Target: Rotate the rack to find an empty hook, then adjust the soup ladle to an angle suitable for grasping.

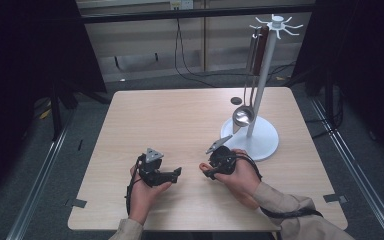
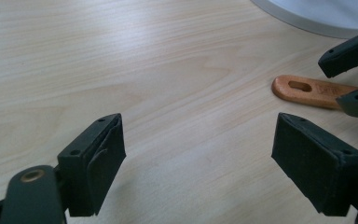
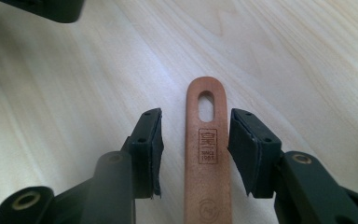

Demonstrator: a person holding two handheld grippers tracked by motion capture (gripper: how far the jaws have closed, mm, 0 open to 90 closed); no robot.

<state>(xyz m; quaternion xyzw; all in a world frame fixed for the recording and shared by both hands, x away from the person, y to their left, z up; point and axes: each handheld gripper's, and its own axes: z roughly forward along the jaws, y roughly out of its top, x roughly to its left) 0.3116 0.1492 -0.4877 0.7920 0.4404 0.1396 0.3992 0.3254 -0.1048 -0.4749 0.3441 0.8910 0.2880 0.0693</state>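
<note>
A wooden utensil handle with a slotted hole and a stamped mark lies flat on the table. My right gripper is open and straddles it, one pad on each side; the right pad is almost touching the wood. In the high view the handle's orange tip pokes out beside the right gripper, and the hand hides the rest of the utensil. My left gripper rests a short way to the left, open with nothing between its jaws. From the left gripper view the handle lies ahead to the right.
A white utensil stand rises at the table's right, just behind the right hand. A steel ladle and other utensils hang from its hooks. Bare tabletop stretches left and back. Dark frames flank the table.
</note>
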